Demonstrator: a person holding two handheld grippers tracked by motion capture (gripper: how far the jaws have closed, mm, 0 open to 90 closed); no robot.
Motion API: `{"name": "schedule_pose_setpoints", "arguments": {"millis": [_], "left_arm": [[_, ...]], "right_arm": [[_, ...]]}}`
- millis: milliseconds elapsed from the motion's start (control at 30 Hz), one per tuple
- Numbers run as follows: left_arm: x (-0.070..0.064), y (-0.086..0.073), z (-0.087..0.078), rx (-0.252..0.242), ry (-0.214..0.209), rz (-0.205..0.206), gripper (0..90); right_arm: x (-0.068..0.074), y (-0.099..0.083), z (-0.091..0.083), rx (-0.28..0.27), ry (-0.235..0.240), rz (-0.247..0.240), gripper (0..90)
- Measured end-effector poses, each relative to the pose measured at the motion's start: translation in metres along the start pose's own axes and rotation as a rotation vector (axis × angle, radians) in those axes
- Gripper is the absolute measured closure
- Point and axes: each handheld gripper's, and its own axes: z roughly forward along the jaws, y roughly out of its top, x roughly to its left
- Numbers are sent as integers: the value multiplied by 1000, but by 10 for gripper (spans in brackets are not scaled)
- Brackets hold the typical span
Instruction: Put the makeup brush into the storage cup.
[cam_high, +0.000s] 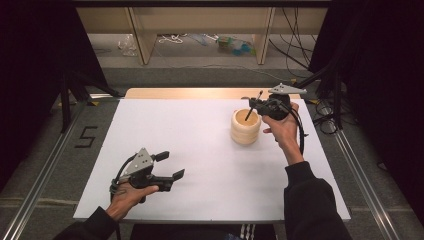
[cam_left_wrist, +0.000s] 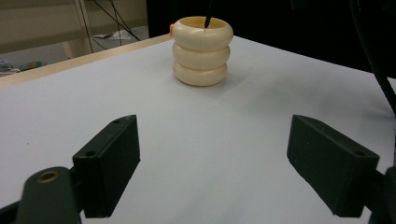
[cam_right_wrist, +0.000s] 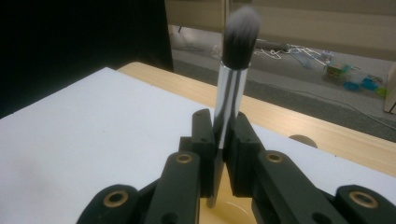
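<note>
Two jaws of my right gripper (cam_high: 256, 104) pinch a makeup brush (cam_right_wrist: 232, 88), handle down over the ringed cream holder (cam_high: 245, 127). If it's tilted, I'd expect it to snag the rim. My left gripper (cam_high: 170, 165), well apart from the holder, gapes wide, empty.

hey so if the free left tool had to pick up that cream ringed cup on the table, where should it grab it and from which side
Probably at a groove between the stacked rings of the cup, coming in level from the near-left side, where the left tool sits open. The grooves would seat the jaws. Avoid coming from above: the right tool is over the mouth, shut on the brush, whose handle dips inside.
</note>
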Motion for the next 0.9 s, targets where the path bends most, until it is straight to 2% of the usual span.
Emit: {"name": "schedule_pose_setpoints", "arguments": {"millis": [100,467,600,667,700,767,800,900], "left_arm": [[0,0,0,1,0,2,167],[0,0,0,-2,1,-5,167],[0,0,-1,-1,1,-4,167],[0,0,0,-4,0,-6,168],[0,0,-1,-3,-1,-6,168],[0,0,-1,-3,-1,-6,168],[0,0,-1,-3,0,7,168],[0,0,0,-3,0,-4,168]], "right_arm": [[-1,-1,3,-1,-6,-17,834],[0,-4,10,25,-1,-10,834],[-1,-6,13,53,3,-12,834],[-1,-7,14,52,-11,-26,834],[1,-8,14,74,-17,-38,834],[1,-8,16,69,-11,-36,834],[1,-8,17,78,-12,-46,834],[3,-11,20,102,-4,-40,834]]}}
